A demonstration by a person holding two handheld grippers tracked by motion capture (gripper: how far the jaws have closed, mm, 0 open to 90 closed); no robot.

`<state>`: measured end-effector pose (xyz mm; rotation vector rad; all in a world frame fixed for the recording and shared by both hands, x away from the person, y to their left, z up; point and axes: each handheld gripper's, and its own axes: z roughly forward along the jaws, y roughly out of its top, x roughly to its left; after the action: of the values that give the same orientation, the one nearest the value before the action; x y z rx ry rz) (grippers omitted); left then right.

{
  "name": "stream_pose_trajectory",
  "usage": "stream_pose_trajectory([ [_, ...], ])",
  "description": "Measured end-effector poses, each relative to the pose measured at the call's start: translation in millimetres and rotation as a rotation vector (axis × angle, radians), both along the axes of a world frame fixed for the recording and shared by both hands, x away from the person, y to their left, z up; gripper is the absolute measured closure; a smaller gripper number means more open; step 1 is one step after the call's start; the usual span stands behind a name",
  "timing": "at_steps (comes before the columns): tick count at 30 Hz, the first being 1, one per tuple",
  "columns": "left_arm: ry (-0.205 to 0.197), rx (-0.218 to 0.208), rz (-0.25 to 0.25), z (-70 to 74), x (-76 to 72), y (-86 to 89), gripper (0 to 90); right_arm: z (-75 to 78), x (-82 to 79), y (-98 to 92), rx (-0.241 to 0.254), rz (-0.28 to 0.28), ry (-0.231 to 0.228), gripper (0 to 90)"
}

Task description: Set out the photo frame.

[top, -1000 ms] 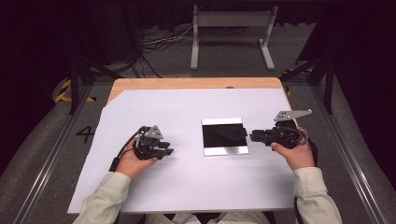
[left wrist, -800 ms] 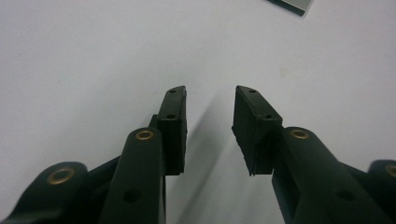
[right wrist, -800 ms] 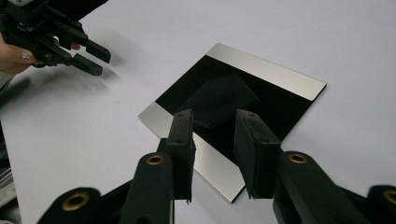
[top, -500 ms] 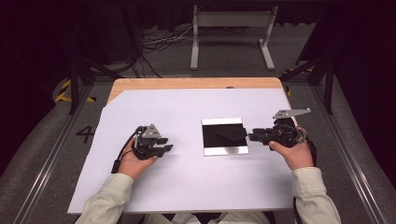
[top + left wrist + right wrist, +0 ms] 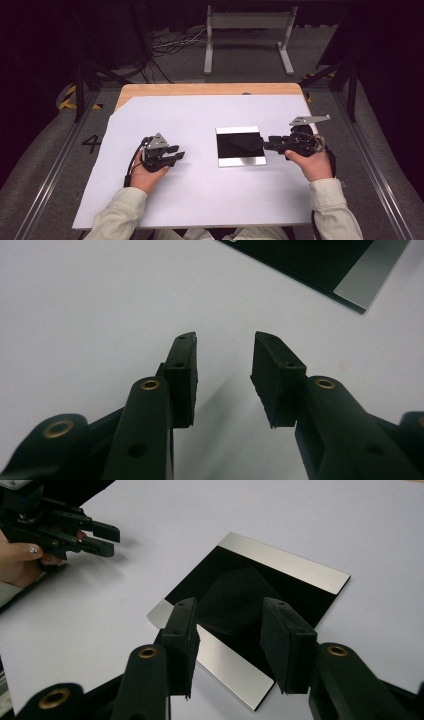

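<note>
White table (image 5: pixel 200 200), black-and-silver plate (image 5: pixel 240 146) lying flat

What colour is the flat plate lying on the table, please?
Black plate with silver strips along two opposite edges; clearest in the right gripper view.

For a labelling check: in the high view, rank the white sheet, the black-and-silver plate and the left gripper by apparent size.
1. white sheet
2. black-and-silver plate
3. left gripper, somewhat smaller than the plate
</note>
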<state>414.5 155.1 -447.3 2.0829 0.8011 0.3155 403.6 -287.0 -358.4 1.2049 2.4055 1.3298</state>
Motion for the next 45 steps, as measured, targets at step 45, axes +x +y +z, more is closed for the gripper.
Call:
stream_pose_trajectory([
  [45,0.004,0.049,0.02,-4.9,0.6,-4.1,58.4,-7.2,60.6,5.0,0.01,-0.215,0.321,51.6],
])
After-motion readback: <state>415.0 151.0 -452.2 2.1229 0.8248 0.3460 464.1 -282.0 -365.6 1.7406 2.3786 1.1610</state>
